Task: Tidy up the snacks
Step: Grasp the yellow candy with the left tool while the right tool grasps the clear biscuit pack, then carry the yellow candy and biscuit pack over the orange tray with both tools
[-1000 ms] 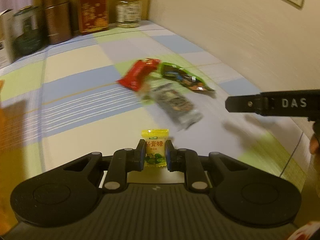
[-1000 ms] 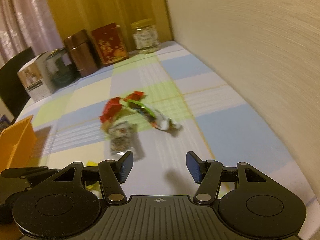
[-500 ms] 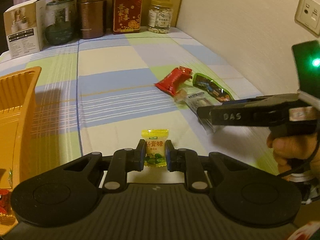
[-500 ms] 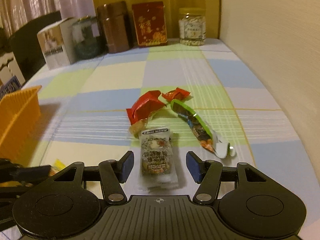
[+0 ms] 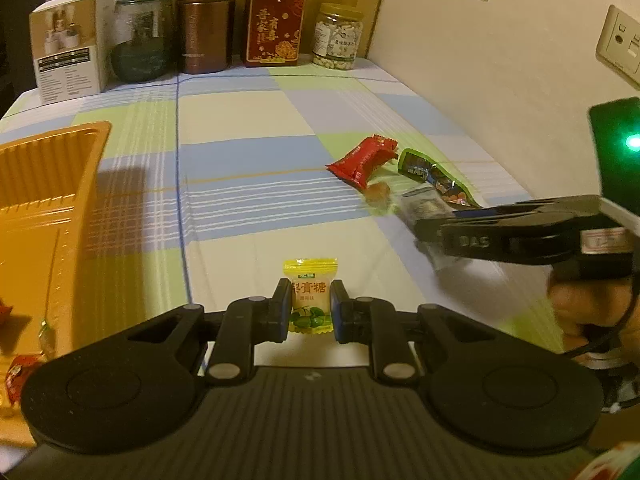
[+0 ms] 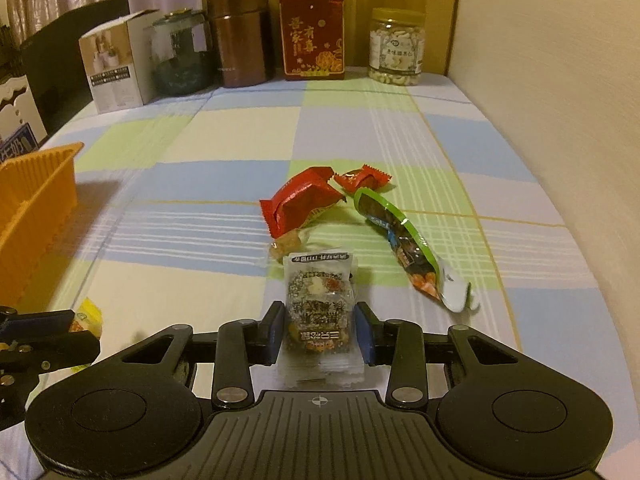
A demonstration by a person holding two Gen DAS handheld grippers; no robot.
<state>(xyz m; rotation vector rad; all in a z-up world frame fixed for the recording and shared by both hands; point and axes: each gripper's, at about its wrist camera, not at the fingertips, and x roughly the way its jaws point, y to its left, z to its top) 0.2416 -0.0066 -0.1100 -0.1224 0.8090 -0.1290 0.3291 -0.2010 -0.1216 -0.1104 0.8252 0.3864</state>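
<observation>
Candy point(image 5: 310, 295), a yellow sachet, sits clamped between the pads of the left gripper point(image 5: 310, 309), above the checked cloth point(image 5: 240, 120). Right gripper point(image 6: 320, 330) has just been closing its jaws; a clear nut bar point(image 6: 320, 304) lies between them, both pads meeting its sides. Beyond it on the cloth lie a red wrapper point(image 6: 300, 200), a small red sweet point(image 6: 362, 178) and a green-edged packet point(image 6: 400, 248), close together. An orange tray point(image 5: 40, 192) stands at the left, with small sweets point(image 5: 18, 368) in it. Jars and boxes line the far edge.
</observation>
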